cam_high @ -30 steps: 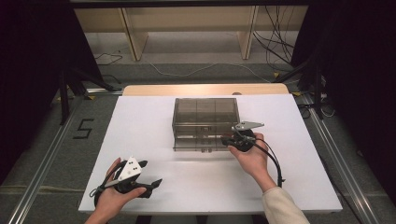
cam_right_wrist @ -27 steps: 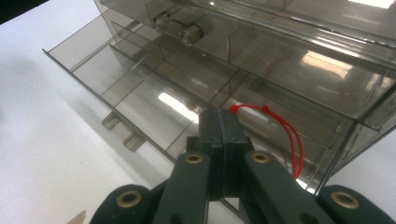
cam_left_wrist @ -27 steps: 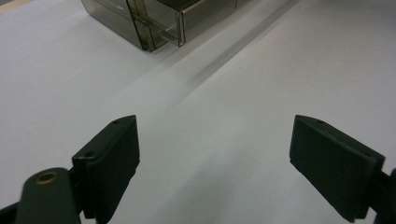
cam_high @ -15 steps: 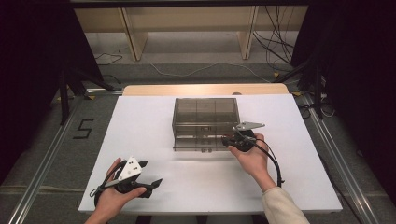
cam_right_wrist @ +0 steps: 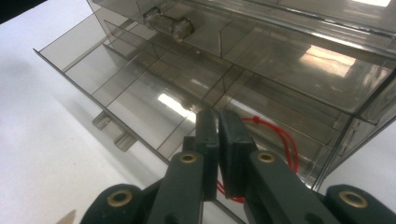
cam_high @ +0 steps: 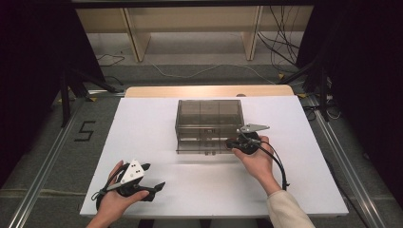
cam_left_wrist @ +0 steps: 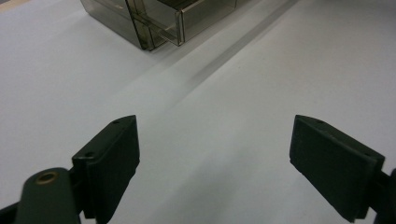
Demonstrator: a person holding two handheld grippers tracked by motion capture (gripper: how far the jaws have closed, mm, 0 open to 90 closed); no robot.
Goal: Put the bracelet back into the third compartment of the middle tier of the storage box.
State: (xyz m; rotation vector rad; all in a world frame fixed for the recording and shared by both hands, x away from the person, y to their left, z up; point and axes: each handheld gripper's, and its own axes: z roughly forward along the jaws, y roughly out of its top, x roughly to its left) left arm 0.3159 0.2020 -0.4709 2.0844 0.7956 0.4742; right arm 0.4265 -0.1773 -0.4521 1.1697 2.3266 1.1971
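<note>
A smoky clear drawer cabinet (cam_high: 209,111) stands mid-table, its lowest drawer (cam_high: 202,146) pulled out toward me. My right gripper (cam_high: 231,142) reaches into that drawer (cam_right_wrist: 140,93) at its right end. Its jaws (cam_right_wrist: 218,135) are all but together and have just been opening, leaving a thin slit. A red cord (cam_right_wrist: 292,142) lies looped in the drawer and runs behind the jaws; I cannot tell whether it is pinched. My left gripper (cam_high: 153,176) rests low near the table's front left, jaws wide apart (cam_left_wrist: 212,158) over bare white tabletop.
The white tabletop (cam_high: 142,123) lies around the cabinet. A clear knob (cam_right_wrist: 168,23) sticks out of the shut drawer above. The cabinet's near corner (cam_left_wrist: 154,28) shows far ahead of the left gripper. A cable (cam_high: 280,166) trails from the right gripper.
</note>
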